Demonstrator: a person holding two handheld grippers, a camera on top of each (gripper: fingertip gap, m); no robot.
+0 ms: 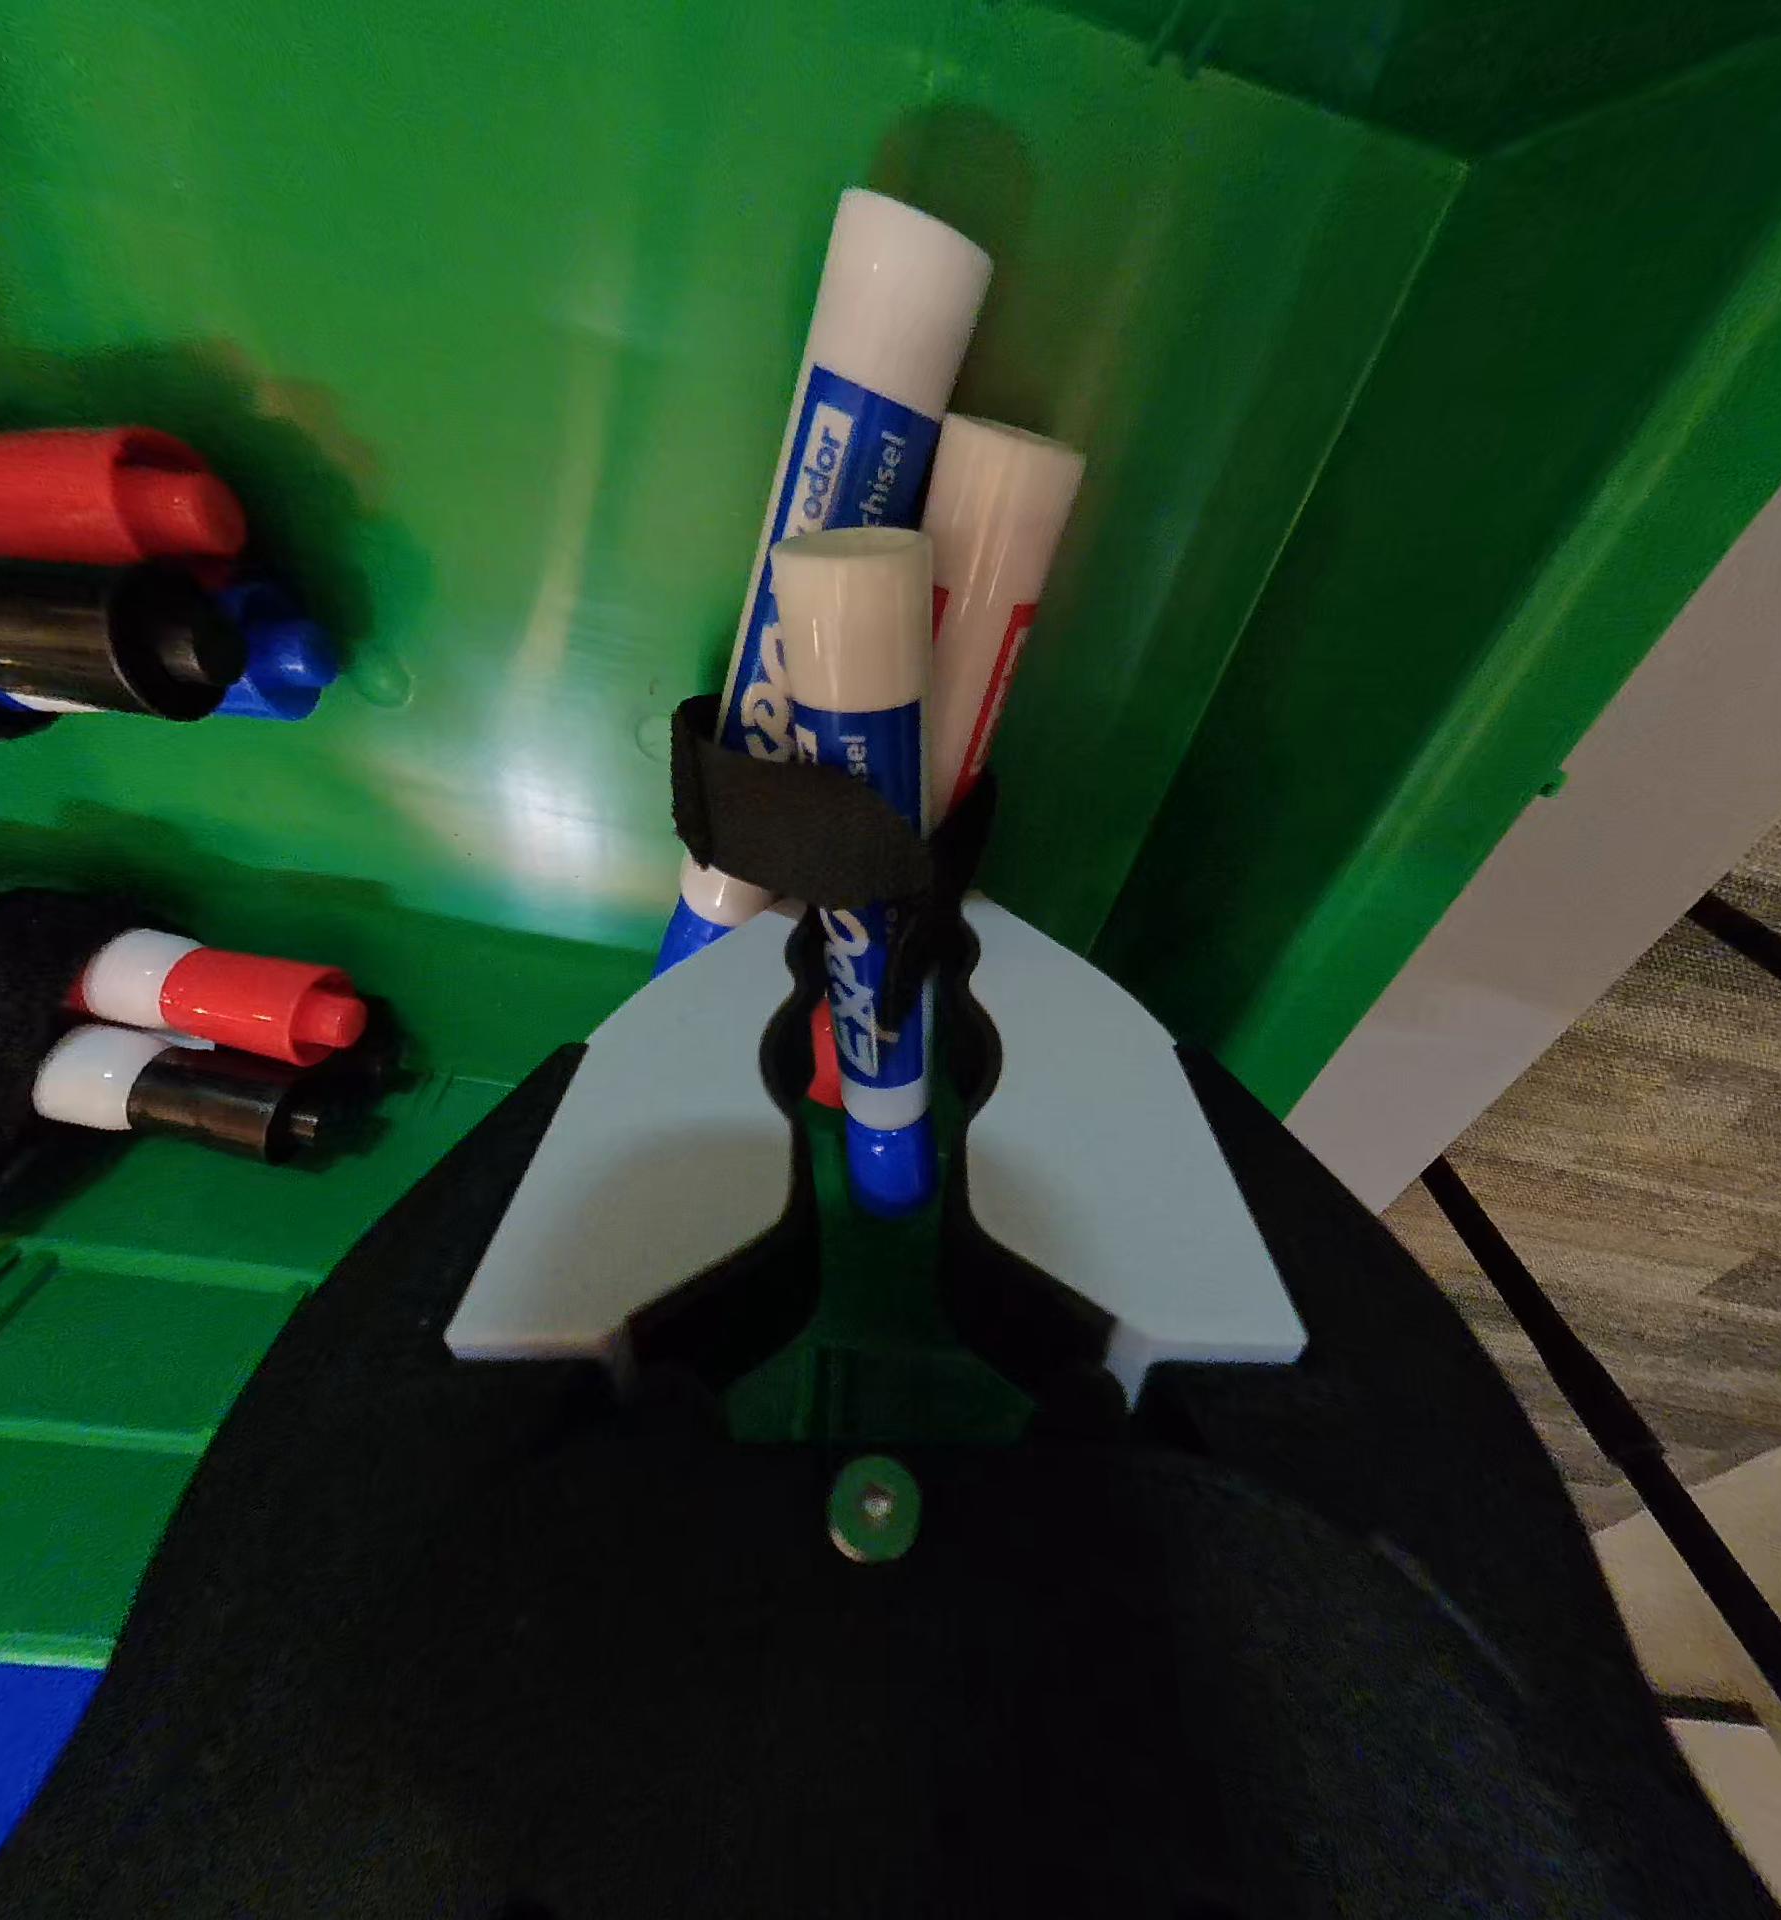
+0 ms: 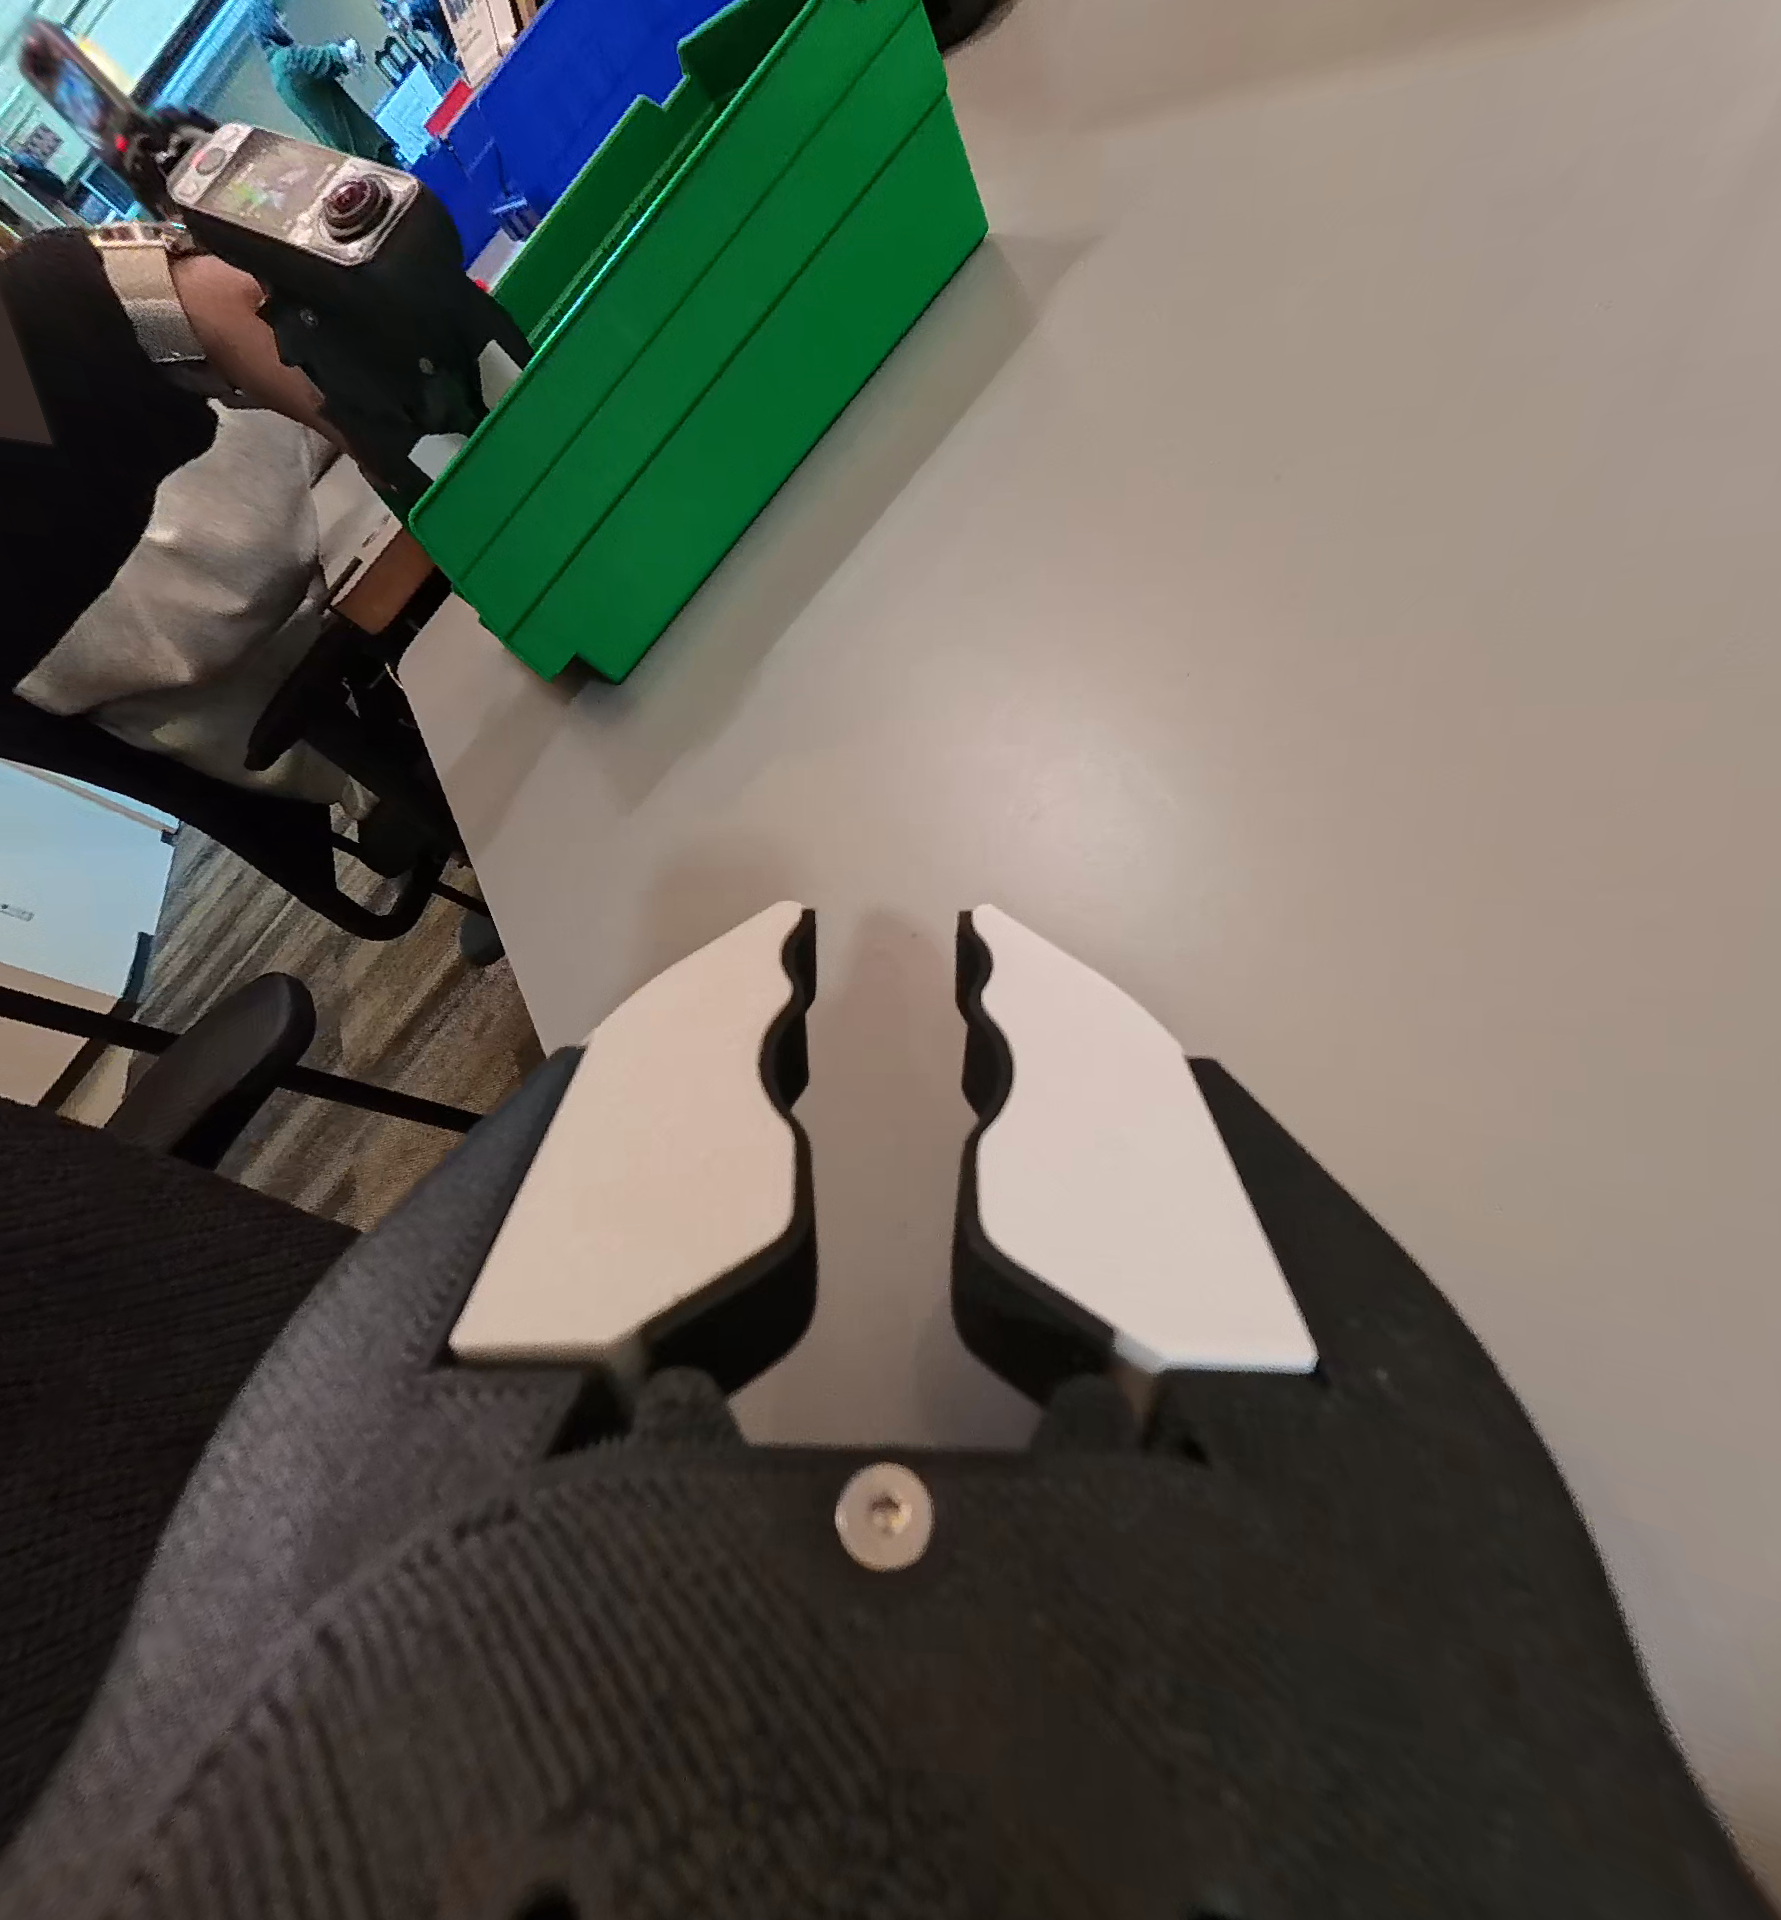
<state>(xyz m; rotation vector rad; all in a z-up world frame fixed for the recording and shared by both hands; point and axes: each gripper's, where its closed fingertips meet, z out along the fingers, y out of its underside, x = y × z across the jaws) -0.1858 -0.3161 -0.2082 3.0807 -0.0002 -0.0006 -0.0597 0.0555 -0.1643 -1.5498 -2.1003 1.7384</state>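
My left gripper point(image 1: 878, 997) is shut on a bundle of markers point(image 1: 870, 665), white barrels with blue and red caps, bound by a black strap point(image 1: 813, 831). It holds the bundle inside a green bin point(image 1: 553, 364), near the bin's right wall. Two other marker bundles lie in the bin to the left, one upper point(image 1: 96, 582) and one lower point(image 1: 190, 1029) with a black strap. My right gripper point(image 2: 886, 935) is open and empty, low over a grey table point(image 2: 1333, 623). The green bin point(image 2: 720, 395) shows far left in the right wrist view, with the left gripper's body point(image 2: 346, 270) reaching into it.
A blue bin point(image 2: 574, 94) stands behind the green one. A person's arm point(image 2: 86, 343) holds the left gripper. Office chairs point(image 2: 242, 831) stand off the table's left edge. Carpeted floor point(image 1: 1644, 1091) shows beyond the bin's right wall. There is about 40 centimetres between the tips of the two grippers.
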